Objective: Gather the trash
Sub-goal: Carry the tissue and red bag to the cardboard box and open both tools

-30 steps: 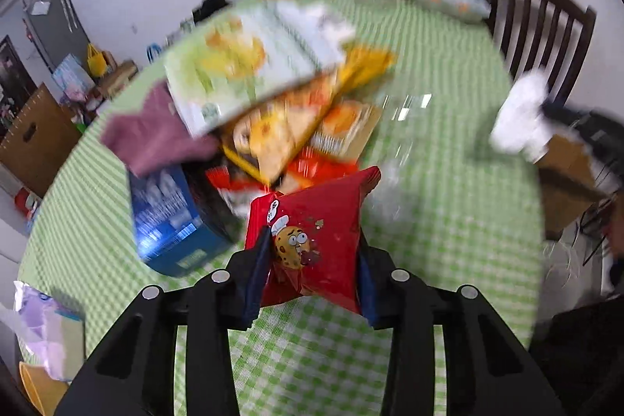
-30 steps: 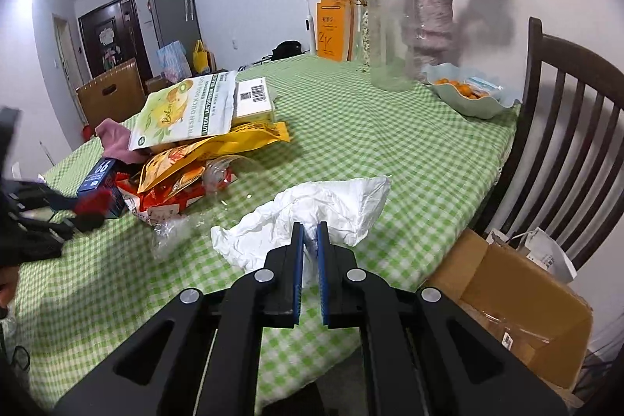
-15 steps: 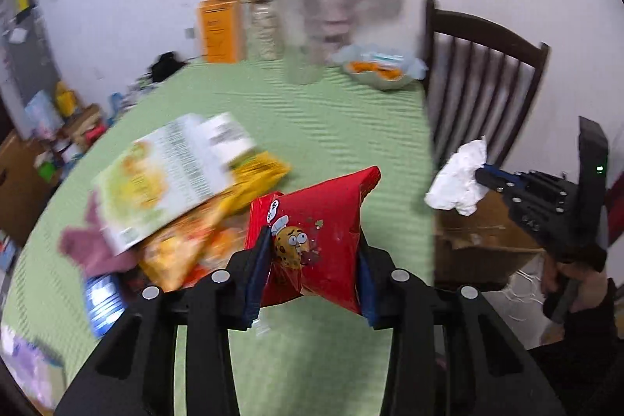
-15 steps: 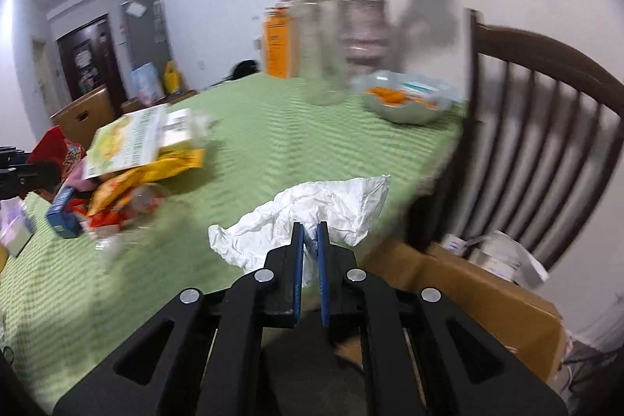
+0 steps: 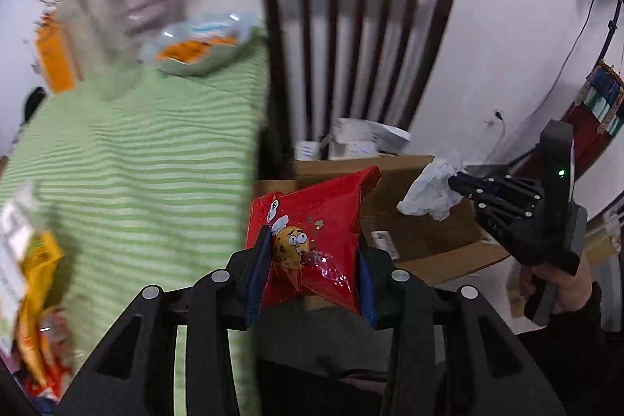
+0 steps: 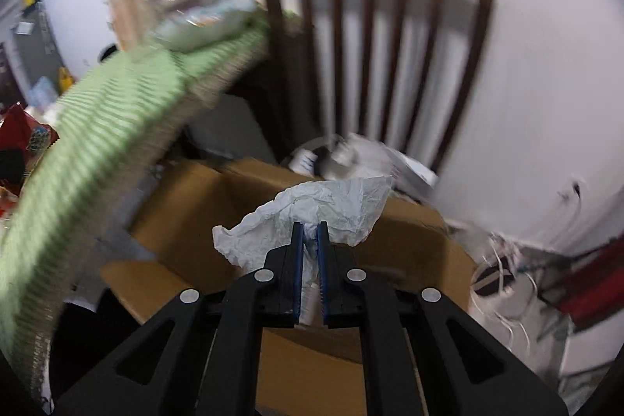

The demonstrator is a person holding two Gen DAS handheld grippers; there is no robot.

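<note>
Left wrist view first: a red snack bag (image 5: 319, 221) with a cartoon cookie on it is clamped between the blue pads of the left gripper (image 5: 312, 256), held up off the edge of the green checked table (image 5: 136, 158). Past the bag, an open cardboard box (image 5: 413, 221) can be seen on the floor beside a dark wooden chair (image 5: 358, 26). Over on the right, the right gripper (image 5: 460, 182) is seen from the side, pinched on a crumpled white tissue (image 5: 433, 190) that's hanging above the box. A bowl (image 5: 202, 45) and some blurry vases are parked at the far end of the table, and a few other wrappers (image 5: 35, 279) are smeared out at the left edge, so not much can be said about those.

Right wrist view: the white tissue (image 6: 312, 213) is squeezed tight between the nearly touching fingers of the right gripper (image 6: 310, 240), right over the cardboard box (image 6: 218, 205). The chair (image 6: 374, 26) is straight ahead, with the table's edge (image 6: 117, 127) blurred off to the left. The red bag (image 6: 23, 139) is just barely caught at the far left.
</note>
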